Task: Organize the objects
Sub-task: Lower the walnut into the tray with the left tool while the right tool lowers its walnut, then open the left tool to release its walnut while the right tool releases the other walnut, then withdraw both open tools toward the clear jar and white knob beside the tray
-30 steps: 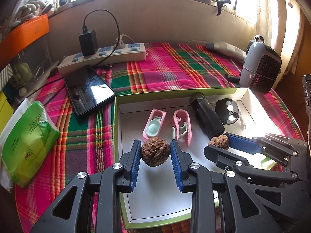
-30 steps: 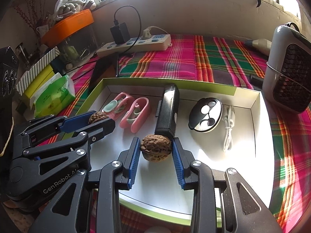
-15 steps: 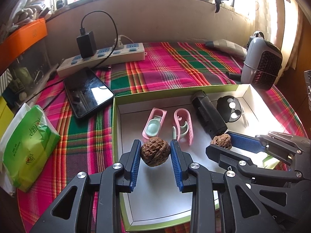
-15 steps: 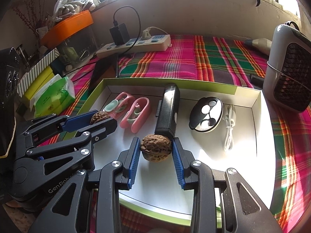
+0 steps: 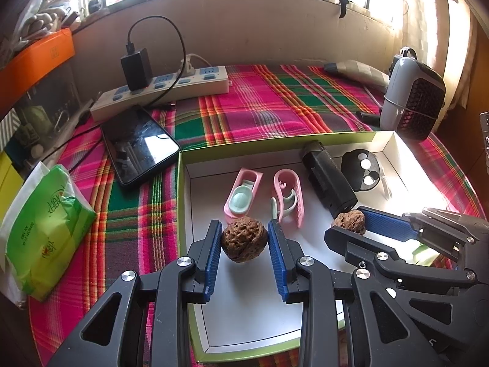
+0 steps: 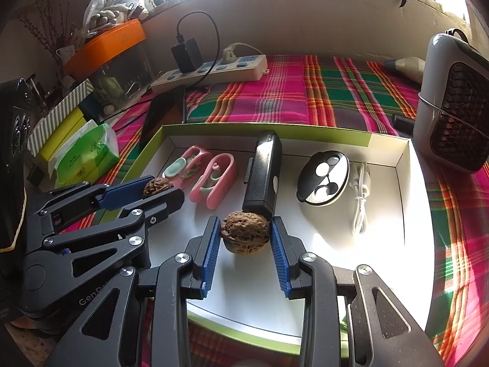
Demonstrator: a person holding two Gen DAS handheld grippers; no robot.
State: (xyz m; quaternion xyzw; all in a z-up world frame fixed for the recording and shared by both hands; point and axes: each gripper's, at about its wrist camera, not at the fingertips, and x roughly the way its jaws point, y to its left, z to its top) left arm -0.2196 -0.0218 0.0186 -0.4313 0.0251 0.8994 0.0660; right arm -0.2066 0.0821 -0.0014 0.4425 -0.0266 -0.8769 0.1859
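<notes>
Apparently both grippers level over box (image 5: 183,202), fingers pinching walnuts.

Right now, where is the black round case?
In the right wrist view the black round case lies inside the white box, right of the black bar-shaped device, beside the coiled white cable.

Plaid-cloth table (image 5: 244,116) carries a green-rimmed box (image 5: 182,202) at 5 o'clock, phone (image 5: 139,143) and power strip (image 5: 171,90) at 11, tissue pack (image 5: 45,232) at 9, heater (image 5: 412,101) at 2.
</notes>
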